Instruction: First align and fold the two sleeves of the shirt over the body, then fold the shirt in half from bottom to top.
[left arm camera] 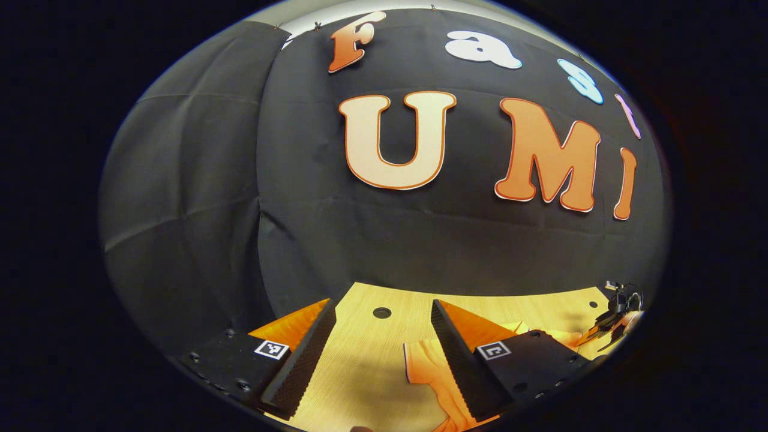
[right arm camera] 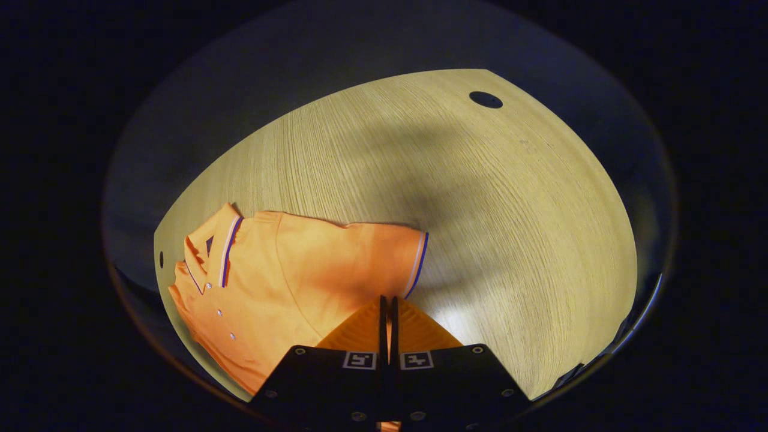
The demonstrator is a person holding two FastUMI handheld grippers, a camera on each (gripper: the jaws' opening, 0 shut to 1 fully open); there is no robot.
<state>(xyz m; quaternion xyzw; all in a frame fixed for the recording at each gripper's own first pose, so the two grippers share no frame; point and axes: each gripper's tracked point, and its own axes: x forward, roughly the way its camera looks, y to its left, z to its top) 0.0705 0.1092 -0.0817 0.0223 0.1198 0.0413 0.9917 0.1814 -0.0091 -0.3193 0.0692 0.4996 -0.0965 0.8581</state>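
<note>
While the left gripper (left arm camera: 379, 345) stands wide apart over the wooden table (left arm camera: 366, 384), the right gripper (right arm camera: 387, 312) is pinched onto the orange polo shirt (right arm camera: 282, 282), its sleeve (right arm camera: 384, 255) just ahead.

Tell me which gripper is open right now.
The left gripper: its fingers stand wide apart over the table. The right gripper is shut, fingers together.

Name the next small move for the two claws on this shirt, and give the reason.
Probably lower the left claw onto the sleeve lying just ahead of it and close. Its fingers stand wide apart above the wooden table and hold nothing. In the right gripper view the right claw is closed at the edge of the orange shirt, whose other sleeve still lies spread out.
</note>
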